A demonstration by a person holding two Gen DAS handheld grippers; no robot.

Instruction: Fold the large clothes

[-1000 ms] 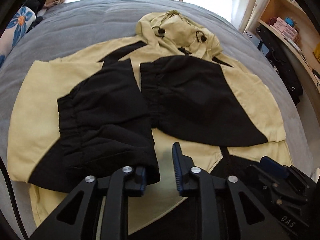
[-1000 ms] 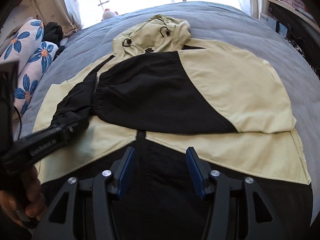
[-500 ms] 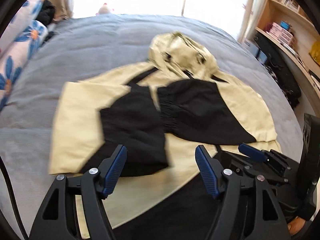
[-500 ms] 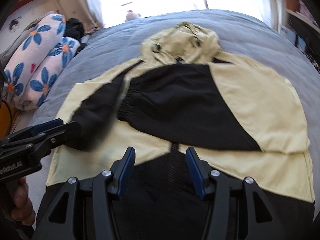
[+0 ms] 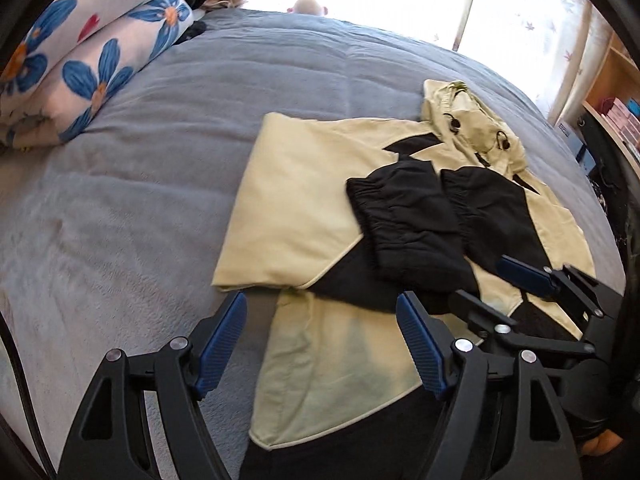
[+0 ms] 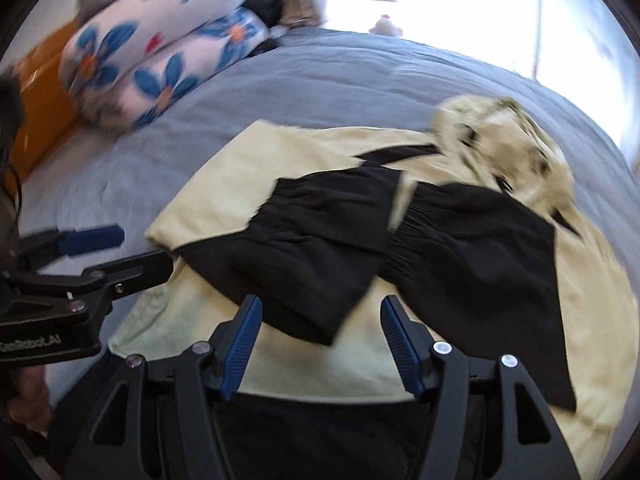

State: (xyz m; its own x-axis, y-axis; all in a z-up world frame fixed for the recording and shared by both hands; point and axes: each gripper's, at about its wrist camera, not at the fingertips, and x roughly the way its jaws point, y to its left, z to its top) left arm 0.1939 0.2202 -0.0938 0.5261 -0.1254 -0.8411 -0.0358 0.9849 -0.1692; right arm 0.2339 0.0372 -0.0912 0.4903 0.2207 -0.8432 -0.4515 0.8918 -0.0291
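Observation:
A pale yellow and black hooded jacket (image 5: 304,200) lies flat on the grey bed (image 5: 160,168), hood (image 5: 472,128) at the far end. Both black sleeves (image 5: 412,220) are folded across its chest, cuffs meeting in the middle (image 6: 320,248). My left gripper (image 5: 322,312) hovers over the jacket's near left hem, open, with nothing between its fingers. My right gripper (image 6: 320,312) hangs over the lower front of the jacket; its jaws are opening and hold nothing. Each gripper also shows in the other's view: the right gripper (image 5: 500,292) and the left gripper (image 6: 120,252).
Floral pillows (image 5: 80,64) lie at the bed's far left, with dark clothing behind them. A wooden shelf (image 5: 616,92) with boxes stands on the right by a bright window. A small soft toy (image 5: 306,4) sits at the bed's far edge. A hand (image 6: 28,400) holds the left gripper.
My left gripper let go of the left sleeve, opened wide and drew back to the left. Both views swung left. The right gripper's fingers spread wider.

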